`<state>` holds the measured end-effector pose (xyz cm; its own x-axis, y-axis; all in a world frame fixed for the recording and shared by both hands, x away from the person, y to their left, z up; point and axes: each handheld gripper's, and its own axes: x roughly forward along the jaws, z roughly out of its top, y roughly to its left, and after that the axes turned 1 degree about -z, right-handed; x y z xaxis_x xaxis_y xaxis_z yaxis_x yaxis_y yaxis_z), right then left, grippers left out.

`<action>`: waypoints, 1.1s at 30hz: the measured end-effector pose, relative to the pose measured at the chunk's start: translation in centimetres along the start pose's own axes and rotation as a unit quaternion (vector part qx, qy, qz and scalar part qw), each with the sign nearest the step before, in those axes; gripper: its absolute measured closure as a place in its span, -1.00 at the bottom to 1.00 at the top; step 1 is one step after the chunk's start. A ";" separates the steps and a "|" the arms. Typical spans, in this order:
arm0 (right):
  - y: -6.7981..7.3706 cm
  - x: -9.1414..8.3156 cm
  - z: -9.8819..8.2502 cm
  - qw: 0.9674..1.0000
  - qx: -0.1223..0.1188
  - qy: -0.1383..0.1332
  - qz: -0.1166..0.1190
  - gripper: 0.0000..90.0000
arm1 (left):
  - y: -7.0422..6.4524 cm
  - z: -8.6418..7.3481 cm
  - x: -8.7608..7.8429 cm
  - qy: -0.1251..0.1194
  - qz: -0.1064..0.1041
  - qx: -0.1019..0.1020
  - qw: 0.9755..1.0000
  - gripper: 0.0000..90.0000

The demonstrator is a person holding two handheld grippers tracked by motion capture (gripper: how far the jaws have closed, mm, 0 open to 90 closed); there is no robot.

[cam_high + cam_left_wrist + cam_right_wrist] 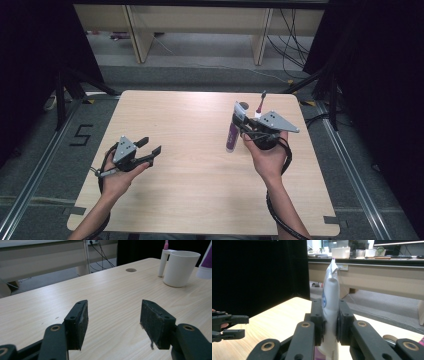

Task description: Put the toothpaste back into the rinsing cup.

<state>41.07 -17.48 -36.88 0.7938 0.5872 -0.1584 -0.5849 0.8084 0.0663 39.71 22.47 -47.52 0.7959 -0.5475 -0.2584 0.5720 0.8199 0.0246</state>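
Observation:
My left gripper (152,145) hovers over the table's left side with its jaws open and nothing between them; in the left gripper view (113,320) only bare wood lies between the pads. My right gripper (243,129), at the right, is shut on a white and purple tube (231,136). In the right gripper view the pads (319,315) pinch the tube (330,290) flat, with its crimped end pointing up. A white cup (180,267) stands on the table with a pink toothbrush (165,244) in it. The toothbrush (261,102) sticks up just beyond the right gripper.
The light wooden table (200,175) has a small round cap (131,270) set in it near the far edge. Black curtains hang at both sides, and desk legs and cables lie on the floor beyond. My left gripper (229,327) also appears far off in the right gripper view.

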 end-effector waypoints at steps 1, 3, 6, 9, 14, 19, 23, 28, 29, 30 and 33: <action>-0.1 -0.1 0.1 1.000 -0.003 0.001 -0.004 0.76 | 0.2 -0.2 -0.1 -0.001 0.004 0.000 1.000 -0.13; -0.2 -0.3 0.2 1.000 -0.003 0.003 -0.009 0.76 | 0.4 -0.5 -0.3 -0.001 0.011 -0.008 1.000 -0.13; -0.4 -0.4 0.3 1.000 0.000 0.000 -0.010 0.76 | 0.6 -1.1 -0.5 -0.004 0.019 -0.015 1.000 -0.13; -0.7 -0.5 0.5 1.000 0.003 0.001 -0.014 0.76 | 0.8 -1.7 -0.7 -0.007 0.026 -0.019 0.999 -0.14; -1.2 -0.8 0.8 1.000 -0.001 -0.002 -0.024 0.76 | 1.2 -2.7 -0.8 -0.007 0.034 -0.023 0.999 -0.14; -1.7 -1.1 1.2 1.000 -0.003 -0.004 -0.028 0.76 | 1.4 -3.3 -0.7 -0.013 0.037 -0.026 0.999 -0.15; -2.2 -1.3 1.4 0.999 -0.002 -0.003 -0.038 0.76 | 1.5 -3.6 -0.6 -0.016 0.040 -0.028 0.999 -0.15; -2.8 -1.5 1.8 0.999 -0.002 -0.007 -0.045 0.76 | 1.4 -3.9 -0.6 -0.024 0.041 -0.028 0.998 -0.15; -3.0 -1.5 2.0 0.999 -0.010 -0.008 -0.050 0.76 | 1.5 -3.9 -0.5 -0.028 0.040 -0.027 0.998 -0.16; -3.0 -1.6 2.1 0.999 -0.006 -0.010 -0.048 0.76 | 1.4 -4.0 -0.5 -0.023 0.042 -0.027 0.998 -0.16; -3.2 -1.7 2.4 0.998 -0.003 -0.010 -0.057 0.76 | 1.4 -4.0 -0.4 -0.022 0.043 -0.027 0.998 -0.16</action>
<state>41.94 -20.96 -34.43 0.8588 0.4913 -0.1451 -0.4907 0.8703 0.0425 39.40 24.52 -51.29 0.8501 -0.4808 -0.2147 0.4908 0.8712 -0.0079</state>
